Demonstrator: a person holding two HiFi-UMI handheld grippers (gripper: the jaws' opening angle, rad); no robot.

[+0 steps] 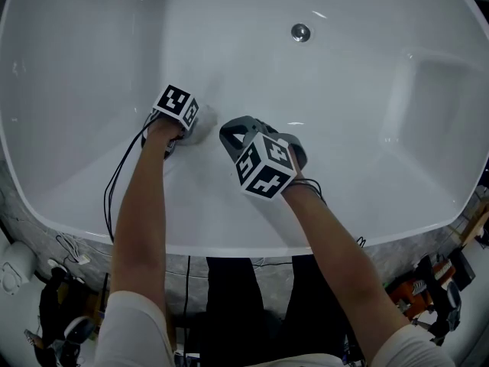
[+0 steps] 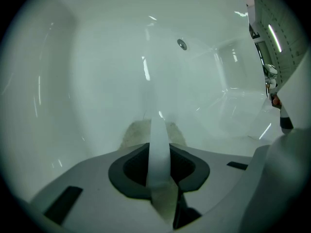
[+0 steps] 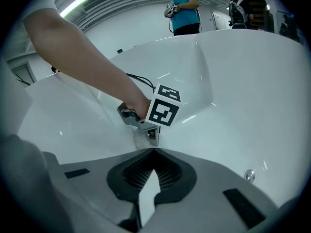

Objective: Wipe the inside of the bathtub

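Two claws sit low inside the white bathtub (image 1: 359, 167), approx. mid-floor. Tub is glossy & smooth w/ rounded walls, a moulded step at the right end & a round metal drain (image 1: 300, 31) on the far side.

Left claw (image 1: 187, 125): jaws clamped on a pale grey-green cloth (image 1: 203, 122), which bunches out past the tips & lies against the tub surface. A black cable (image 1: 114, 182) runs from it back over the near rim.

Right claw (image 1: 231, 132), just beside the cloth: jaws together, nothing betw. them, tips aimed toward the left claw. Can't tell if it touches the tub.

Inside the tub: both claws & the cloth. Beyond the rim, in the right gripper view, stands a person in a teal top (image 3: 182, 8).
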